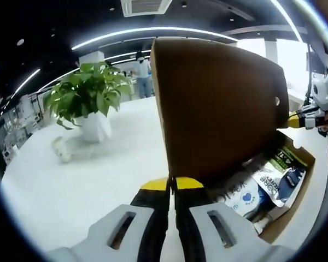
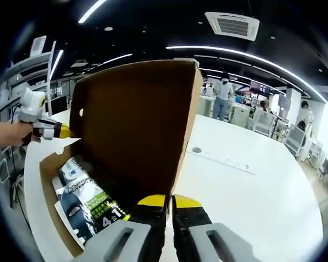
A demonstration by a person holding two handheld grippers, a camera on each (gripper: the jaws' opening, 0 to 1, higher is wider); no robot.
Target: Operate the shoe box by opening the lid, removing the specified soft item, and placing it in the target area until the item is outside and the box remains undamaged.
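Observation:
The brown cardboard shoe box lid [image 1: 218, 103] stands raised, nearly upright, over the open box [image 1: 302, 158]. Inside lie soft packs: a white and blue one [image 1: 246, 196] and a green and black one [image 1: 281, 161]. My left gripper [image 1: 172, 183] is shut on the lid's near edge. In the left gripper view the right gripper [image 1: 295, 121] grips the lid's far corner. In the right gripper view the lid [image 2: 136, 120] rises over the box [image 2: 44, 164] and its packs [image 2: 90, 204]. My right gripper [image 2: 169, 201] is shut on the lid's edge, and the left gripper [image 2: 60, 131], held by a hand, pinches the far corner.
The box sits on a white table [image 1: 98, 180]. A potted plant [image 1: 90, 95] and a small white object [image 1: 61, 150] stand at the table's far side. A power strip [image 2: 221, 158] lies on the table to the right. People [image 2: 224, 95] stand in the background.

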